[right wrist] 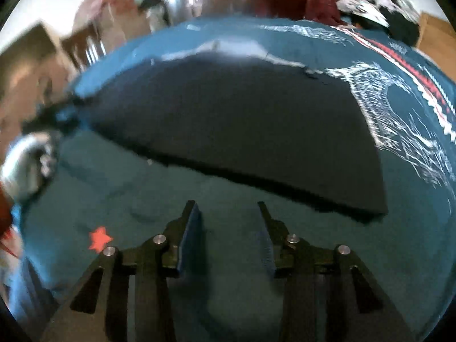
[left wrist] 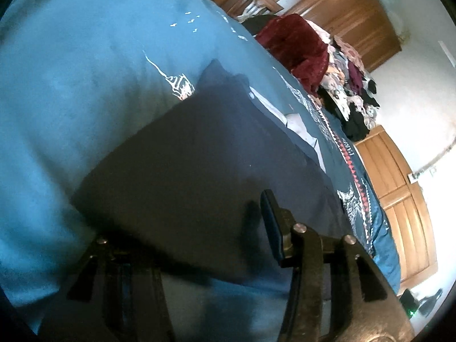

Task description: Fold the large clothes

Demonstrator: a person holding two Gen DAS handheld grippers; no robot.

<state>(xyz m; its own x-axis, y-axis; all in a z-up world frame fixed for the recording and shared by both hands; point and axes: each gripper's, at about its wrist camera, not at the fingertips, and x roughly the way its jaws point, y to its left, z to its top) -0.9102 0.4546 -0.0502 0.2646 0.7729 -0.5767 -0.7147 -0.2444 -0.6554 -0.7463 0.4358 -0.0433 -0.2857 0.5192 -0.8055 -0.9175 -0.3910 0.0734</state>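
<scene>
A dark navy garment [left wrist: 199, 154] lies folded into a flat rectangle on the blue printed bedspread [left wrist: 71, 85]; a pale lining shows at its far edge. My left gripper [left wrist: 188, 225] is open right at the garment's near corner. Its right finger [left wrist: 270, 216] rests over the cloth, and the left finger is hidden behind the fabric edge. In the right wrist view the same garment [right wrist: 242, 125] lies ahead. My right gripper [right wrist: 226, 209] is open and holds nothing, over the bare bedspread [right wrist: 128, 188] just short of the garment's near edge.
A heap of mixed clothes [left wrist: 350, 91] with a maroon garment [left wrist: 296, 45] on top sits at the bed's far side. Wooden wardrobe doors [left wrist: 336, 2] and a wooden cabinet [left wrist: 399, 193] stand beyond. A red star print [right wrist: 99, 238] marks the bedspread.
</scene>
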